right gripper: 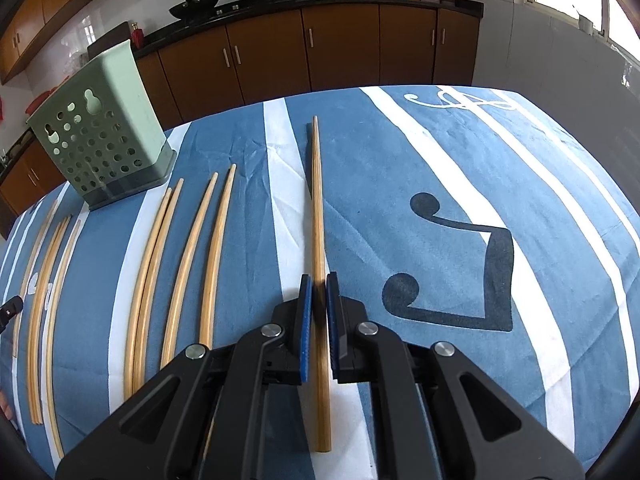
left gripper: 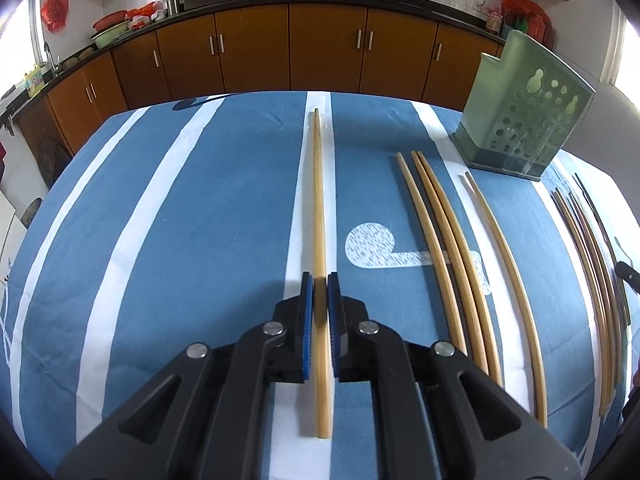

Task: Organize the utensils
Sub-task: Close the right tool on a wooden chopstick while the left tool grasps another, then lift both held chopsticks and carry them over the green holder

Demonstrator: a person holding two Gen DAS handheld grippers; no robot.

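Each hand-held gripper, left [left gripper: 320, 280] and right [right gripper: 319, 282], is clamped on a long, pale wooden chopstick pair [left gripper: 319, 200] [right gripper: 318, 208], tapering toward the far tip.

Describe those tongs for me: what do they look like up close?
The left tongs and right tongs look identical: matte black angular plastic arms with triangular cut-outs, round silver pivot bolts, and flat fingers faced with ribbed blue pads. No cables, markings or sleeves show.
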